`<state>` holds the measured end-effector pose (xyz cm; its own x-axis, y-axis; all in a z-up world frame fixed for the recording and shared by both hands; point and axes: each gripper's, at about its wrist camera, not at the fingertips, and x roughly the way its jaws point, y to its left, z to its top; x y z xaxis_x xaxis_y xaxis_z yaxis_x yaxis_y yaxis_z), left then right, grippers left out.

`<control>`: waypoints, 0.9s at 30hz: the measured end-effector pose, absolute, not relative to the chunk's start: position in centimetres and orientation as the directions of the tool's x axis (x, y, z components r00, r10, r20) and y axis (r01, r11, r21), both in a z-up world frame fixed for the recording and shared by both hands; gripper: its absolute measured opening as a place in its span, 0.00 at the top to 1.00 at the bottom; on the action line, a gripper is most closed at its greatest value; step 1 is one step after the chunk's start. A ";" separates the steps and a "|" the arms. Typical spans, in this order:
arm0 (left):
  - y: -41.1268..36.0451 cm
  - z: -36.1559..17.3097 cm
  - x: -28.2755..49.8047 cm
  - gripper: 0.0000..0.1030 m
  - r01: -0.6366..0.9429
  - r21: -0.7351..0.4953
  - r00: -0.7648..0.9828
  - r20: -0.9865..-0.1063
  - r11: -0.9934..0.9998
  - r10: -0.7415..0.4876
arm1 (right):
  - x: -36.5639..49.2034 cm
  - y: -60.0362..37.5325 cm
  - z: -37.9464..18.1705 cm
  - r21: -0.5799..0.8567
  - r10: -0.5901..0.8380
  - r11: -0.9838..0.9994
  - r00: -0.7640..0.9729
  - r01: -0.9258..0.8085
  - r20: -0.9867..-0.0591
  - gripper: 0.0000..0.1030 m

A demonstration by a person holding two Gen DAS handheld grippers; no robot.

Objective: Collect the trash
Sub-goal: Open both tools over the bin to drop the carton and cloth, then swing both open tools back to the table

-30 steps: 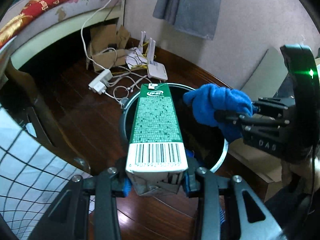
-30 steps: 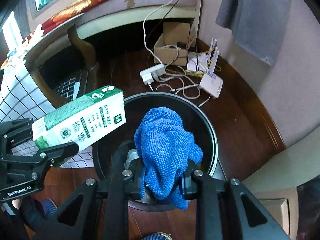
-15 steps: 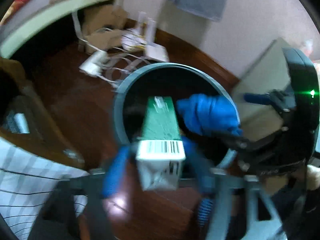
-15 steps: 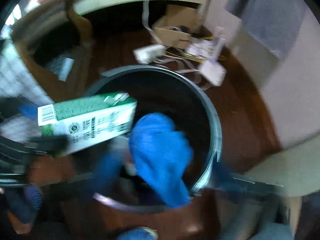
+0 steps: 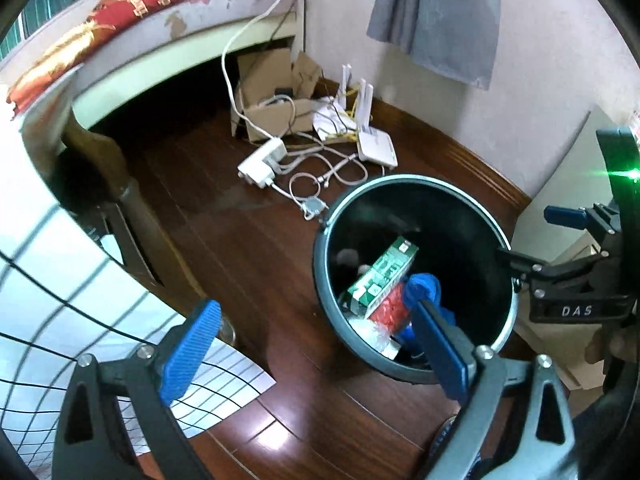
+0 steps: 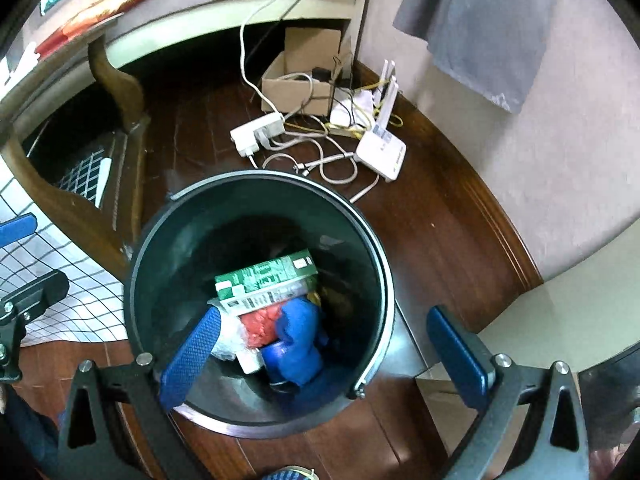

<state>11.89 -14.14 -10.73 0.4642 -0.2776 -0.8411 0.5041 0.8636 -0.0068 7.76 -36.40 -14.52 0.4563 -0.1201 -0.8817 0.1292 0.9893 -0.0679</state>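
A dark round bin [image 5: 326,220] [image 6: 256,178] stands on the wooden floor. Inside it lie a green carton [image 5: 382,276] [image 6: 266,276], a blue cloth [image 5: 430,284] [image 6: 300,340] and red and clear wrappers. My left gripper [image 5: 312,304] hangs at the bin's left rim. Its jaws are opening and nothing is between them. My right gripper [image 6: 324,316] hovers over the bin mouth, open and empty. Each gripper also shows at the edge of the other's view: the right gripper [image 5: 536,236] and the left gripper [image 6: 28,256].
Behind the bin lie a white power strip [image 5: 262,162], looped cables [image 6: 320,160], a router [image 6: 380,150] and a cardboard box [image 5: 268,108]. A bed [image 5: 120,28] and a wooden leg [image 6: 116,80] stand at the left. A grid-patterned sheet [image 5: 48,320] hangs near the left gripper.
Both grippers opened. The green carton left the left gripper and the blue cloth left the right gripper; both now lie in the bin. The left gripper shifted left of the bin.
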 end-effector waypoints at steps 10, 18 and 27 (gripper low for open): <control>-11.9 -7.1 11.2 0.06 0.452 -0.001 0.556 -0.782 0.892 -0.282 | 7.3 -33.8 -10.0 -0.049 -0.101 0.993 0.537 0.110 -0.837 0.00; -9.4 -5.3 10.5 0.06 0.411 -0.003 0.598 -0.754 0.912 -0.272 | 7.5 -30.8 -6.8 -0.053 -0.077 0.997 0.590 0.058 -0.804 0.00; -2.8 -1.9 10.3 0.06 0.274 -0.013 0.692 -0.692 0.962 -0.207 | 9.2 -25.2 -3.1 -0.073 -0.032 0.997 0.675 -0.032 -0.738 0.00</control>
<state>10.29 -2.82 -1.88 0.6919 -0.2072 -0.6916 0.2745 0.9615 -0.0134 9.15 -25.16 -3.10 0.6745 -0.0323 -0.7375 -0.0317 0.9969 -0.0726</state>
